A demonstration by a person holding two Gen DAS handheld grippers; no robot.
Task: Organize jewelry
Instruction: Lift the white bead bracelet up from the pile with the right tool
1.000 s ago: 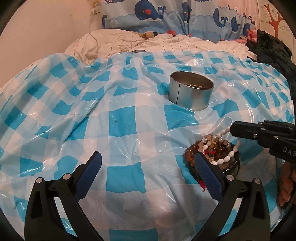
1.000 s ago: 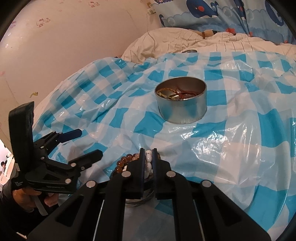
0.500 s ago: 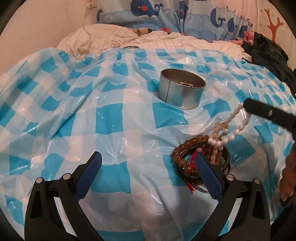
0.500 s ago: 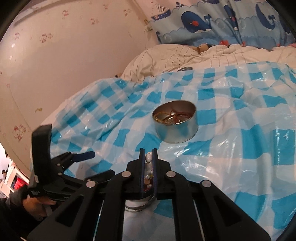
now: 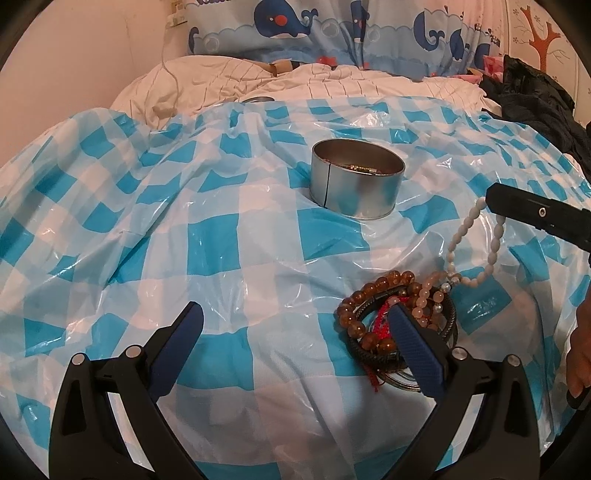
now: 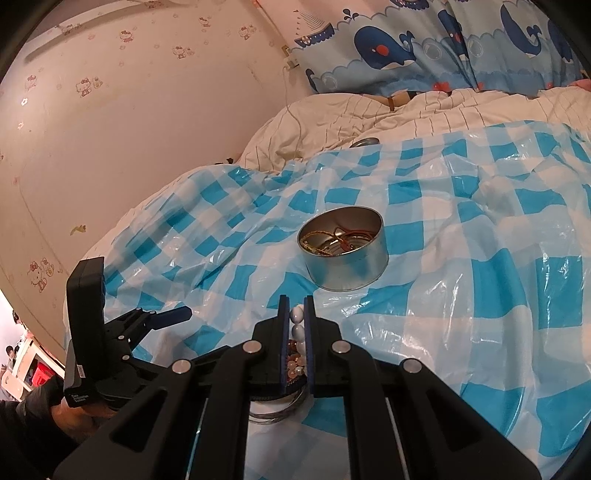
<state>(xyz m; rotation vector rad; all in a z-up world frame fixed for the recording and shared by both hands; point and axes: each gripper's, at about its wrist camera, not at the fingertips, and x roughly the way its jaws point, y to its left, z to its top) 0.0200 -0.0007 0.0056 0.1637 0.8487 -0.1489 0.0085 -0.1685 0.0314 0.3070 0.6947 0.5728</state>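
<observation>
A round metal tin (image 5: 356, 184) stands on the blue-checked plastic sheet (image 5: 207, 258); it also shows in the right wrist view (image 6: 345, 253) with gold and red jewelry inside. A pile of bracelets (image 5: 384, 325) lies near my left gripper's right finger. My right gripper (image 6: 296, 312) is shut on a white bead bracelet (image 5: 476, 243) and holds it lifted above the pile; its lower loop still touches the pile. My left gripper (image 5: 295, 325) is open and empty, low over the sheet.
A white quilt (image 5: 295, 83) and a whale-print pillow (image 5: 332, 33) lie behind the sheet. Dark clothing (image 5: 535, 96) is at the far right. A wall (image 6: 129, 129) runs along the left.
My right gripper has risen and drawn the white bead bracelet up out of the pile. The left gripper has stayed open beside the pile.
</observation>
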